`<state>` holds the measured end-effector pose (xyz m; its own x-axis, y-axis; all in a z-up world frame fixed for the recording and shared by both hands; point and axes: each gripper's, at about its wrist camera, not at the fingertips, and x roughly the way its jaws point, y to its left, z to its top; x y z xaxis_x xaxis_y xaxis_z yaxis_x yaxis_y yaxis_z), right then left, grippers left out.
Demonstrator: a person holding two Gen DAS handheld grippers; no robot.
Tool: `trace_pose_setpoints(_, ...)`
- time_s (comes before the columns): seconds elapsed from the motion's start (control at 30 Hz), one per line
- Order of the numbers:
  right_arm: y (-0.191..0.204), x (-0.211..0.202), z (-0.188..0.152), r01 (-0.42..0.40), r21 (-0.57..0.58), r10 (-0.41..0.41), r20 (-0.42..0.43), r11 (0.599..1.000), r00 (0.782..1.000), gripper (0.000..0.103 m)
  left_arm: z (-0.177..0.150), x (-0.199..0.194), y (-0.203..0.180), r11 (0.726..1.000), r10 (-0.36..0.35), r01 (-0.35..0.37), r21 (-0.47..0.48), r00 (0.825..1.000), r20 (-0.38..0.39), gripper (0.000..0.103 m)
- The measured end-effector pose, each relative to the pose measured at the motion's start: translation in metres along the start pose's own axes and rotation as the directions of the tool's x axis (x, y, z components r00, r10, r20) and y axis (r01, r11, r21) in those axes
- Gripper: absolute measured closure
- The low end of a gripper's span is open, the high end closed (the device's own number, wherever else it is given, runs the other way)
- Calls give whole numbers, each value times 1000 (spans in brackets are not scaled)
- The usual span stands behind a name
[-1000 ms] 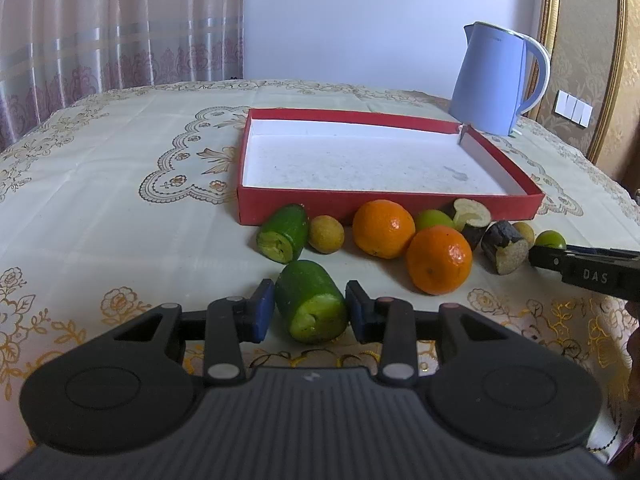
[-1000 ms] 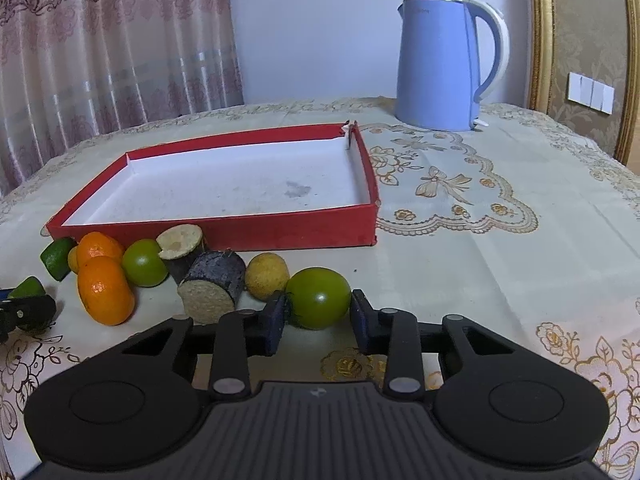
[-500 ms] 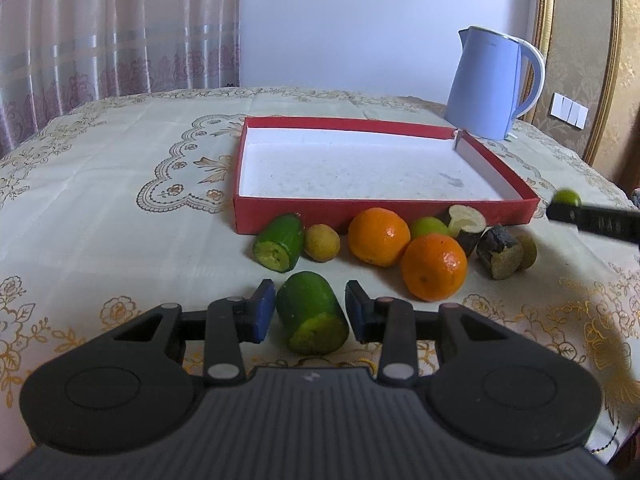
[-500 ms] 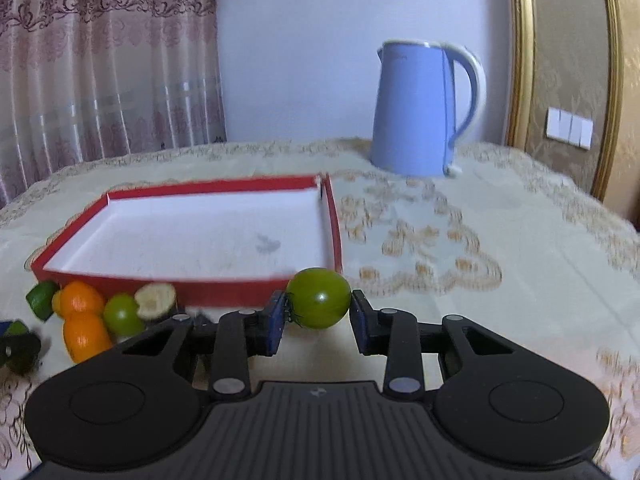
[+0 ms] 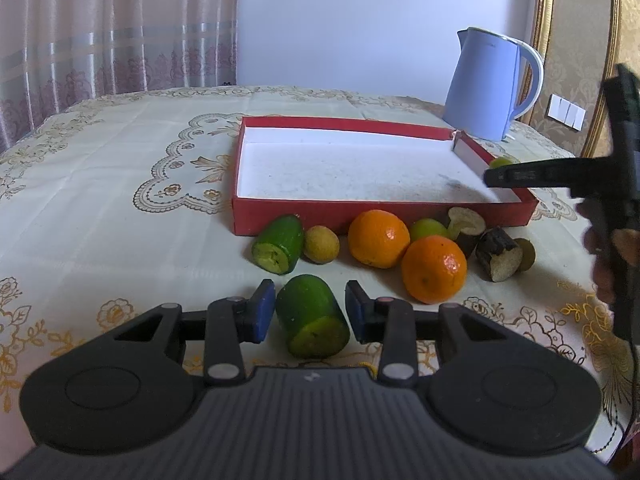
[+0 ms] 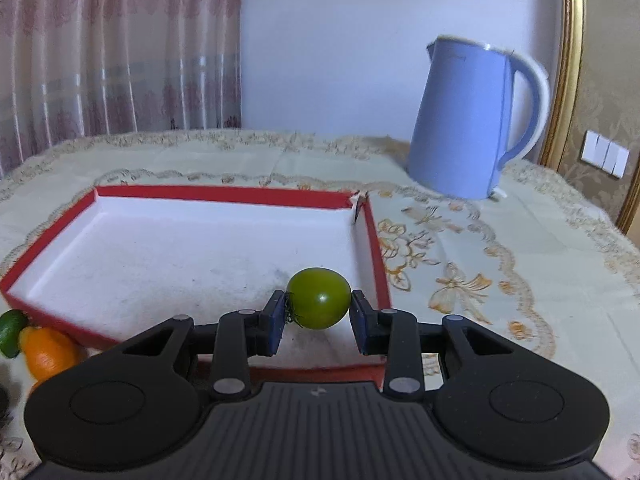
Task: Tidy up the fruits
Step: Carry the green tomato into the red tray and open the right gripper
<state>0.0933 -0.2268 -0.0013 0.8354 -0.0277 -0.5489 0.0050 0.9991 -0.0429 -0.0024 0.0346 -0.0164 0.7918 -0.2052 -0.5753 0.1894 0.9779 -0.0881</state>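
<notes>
My right gripper (image 6: 318,314) is shut on a round green fruit (image 6: 319,297) and holds it in the air over the near right corner of the red tray (image 6: 240,195). It also shows at the right of the left wrist view (image 5: 504,176), above the tray's right wall. My left gripper (image 5: 310,310) is open, its pads on either side of a cut green fruit piece (image 5: 312,320) that lies on the tablecloth. Another green piece (image 5: 278,244), two oranges (image 5: 378,238) (image 5: 434,270), small yellow and green fruits and dark cut chunks (image 5: 498,254) lie along the tray's near wall.
A blue kettle (image 5: 490,84) stands beyond the tray's far right corner, also in the right wrist view (image 6: 472,120). The table has an embroidered cream cloth. Curtains and a wall are behind, a gold-framed panel at the right.
My right gripper lifted the green fruit off the cloth and carried it up and over the tray's near right corner. My left gripper stayed around the green piece.
</notes>
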Motion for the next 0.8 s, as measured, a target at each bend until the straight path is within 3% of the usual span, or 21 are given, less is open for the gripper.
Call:
trace_pose_setpoints(0.2, -3, 30, -2, 9, 35, -7, -57, 999, 998, 69, 1, 3, 0, 1000, -2, 2, 6, 1000, -7, 68)
trace_pose_setpoints(0.43, 0, 31, -3, 11, 20, -10, -60, 1000, 998, 66, 1, 5, -1, 1000, 5, -5, 13, 1000, -10, 69)
trace_pose_setpoints(0.47, -1, 29, -4, 7, 23, -5, -61, 1000, 998, 63, 1, 5, -1, 1000, 6, -6, 13, 1000, -9, 69)
trace_pose_setpoints(0.53, -1, 19, -6, -9, 26, 10, -39, 1000, 999, 39, 0, 6, 0, 1000, 6, -6, 10, 1000, -9, 69)
trace_pose_setpoints(0.57, -2, 11, -8, -16, 24, 17, -14, 1000, 1000, 33, 0, 5, 0, 1000, 7, -7, 11, 1000, -9, 69)
trace_pose_setpoints(0.7, -3, -24, -18, 18, 5, -18, 99, 1000, 995, 20, -1, 4, -1, 1000, 14, -14, 15, 1000, -2, 70)
trace_pose_setpoints(0.8, -10, -42, -26, 33, 17, -35, 140, 999, 990, 20, -2, 2, -1, 1000, 16, -16, 17, 1000, 1, 70)
